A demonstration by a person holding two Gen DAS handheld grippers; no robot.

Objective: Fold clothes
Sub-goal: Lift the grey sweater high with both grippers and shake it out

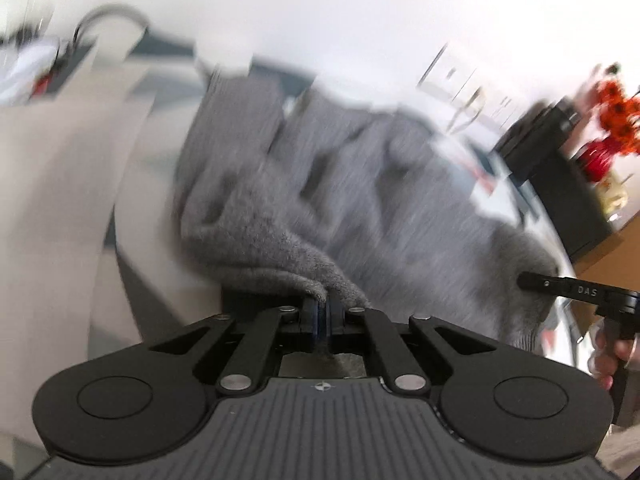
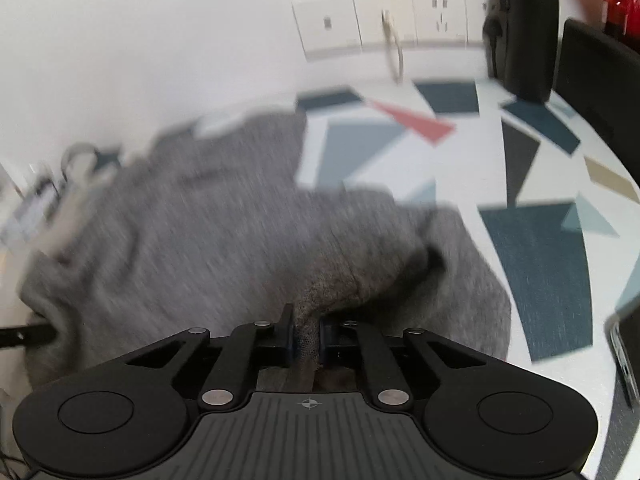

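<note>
A grey knitted garment [image 1: 320, 200] lies bunched on a table with a geometric patterned cloth [image 2: 520, 240]. My left gripper [image 1: 323, 312] is shut on a fold of the grey garment's edge, which rises over its fingertips. In the right wrist view the same grey garment [image 2: 200, 232] spreads to the left, and my right gripper [image 2: 306, 336] is shut on a thick roll of its hem. The right gripper's finger [image 1: 560, 286] shows at the right of the left wrist view, against the garment's far corner. Both views are motion-blurred.
Wall sockets [image 2: 384, 20] with a hanging cable sit behind the table. A black bottle [image 2: 524, 28] and a dark box [image 2: 600, 80] stand at the back right. Orange flowers in a red vase [image 1: 612, 120] stand at the right. A beige chair back [image 1: 60, 180] is at the left.
</note>
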